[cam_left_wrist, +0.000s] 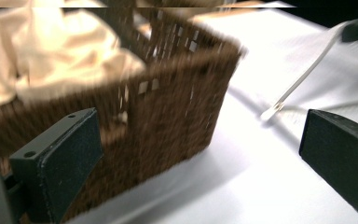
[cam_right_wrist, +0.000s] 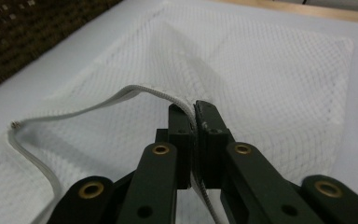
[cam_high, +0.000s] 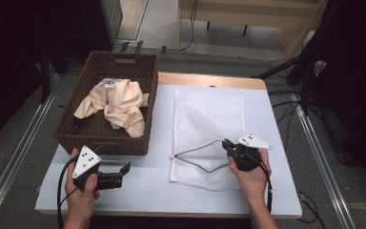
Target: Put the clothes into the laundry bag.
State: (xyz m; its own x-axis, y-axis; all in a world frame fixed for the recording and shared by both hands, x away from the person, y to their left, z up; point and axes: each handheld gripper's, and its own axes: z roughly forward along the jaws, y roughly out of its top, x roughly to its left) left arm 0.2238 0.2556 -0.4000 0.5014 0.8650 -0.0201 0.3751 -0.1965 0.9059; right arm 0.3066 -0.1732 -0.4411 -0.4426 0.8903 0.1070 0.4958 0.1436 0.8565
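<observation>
Closest to me, my right gripper (cam_right_wrist: 195,109) is clamped on the corded rim of the white mesh laundry bag (cam_right_wrist: 270,70), lifting that edge so the mouth gapes toward the basket side while the rest of the bag lies flat on the white surface (cam_high: 138,186). From above, the same right gripper (cam_high: 228,144) sits at the bag's (cam_high: 209,119) near right edge. My left gripper (cam_high: 124,168) hovers with its jaws spread wide and nothing between them, just in front of the dark brown woven wicker basket (cam_high: 100,140). Inside the basket lies a crumpled cream cloth garment (cam_high: 119,102) with a small blue mark I cannot read.
</observation>
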